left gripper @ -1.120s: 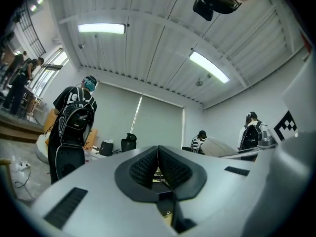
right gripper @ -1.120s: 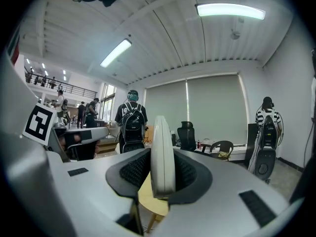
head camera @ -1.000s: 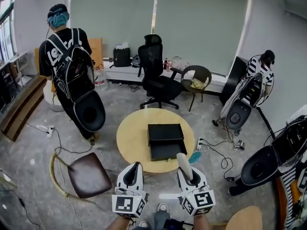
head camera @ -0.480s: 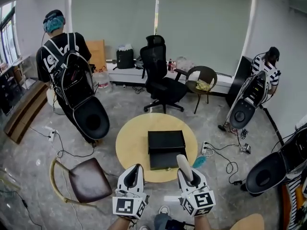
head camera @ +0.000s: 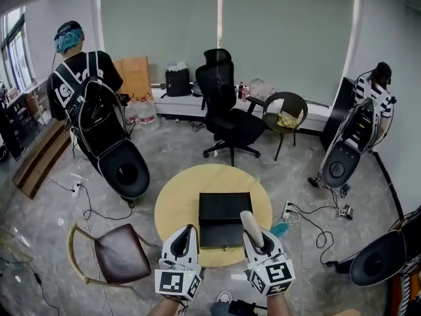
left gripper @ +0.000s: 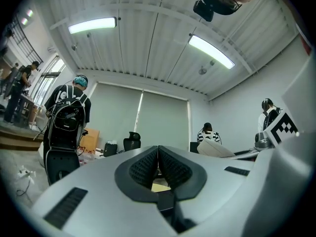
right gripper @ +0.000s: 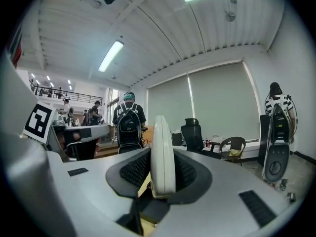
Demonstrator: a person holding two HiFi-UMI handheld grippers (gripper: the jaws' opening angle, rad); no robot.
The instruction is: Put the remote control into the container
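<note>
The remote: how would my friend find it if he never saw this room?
Find the round yellow table in the middle of the room, with a black box on it. By its near edge, the right tool grips a long white bar standing up: that is the remote. The left tool beside it holds nothing.

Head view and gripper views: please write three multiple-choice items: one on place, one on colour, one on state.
1. The black container stands: A on the round table; B on the floor; C on a chair.
2. The remote control is: A black; B white; C red.
3. The left claw is: A shut and empty; B wide open; C shut on the remote control.
Answers: 1 A, it sits on the yellow top; 2 B, white in the right claw; 3 A, jaws meet, nothing between.
</note>
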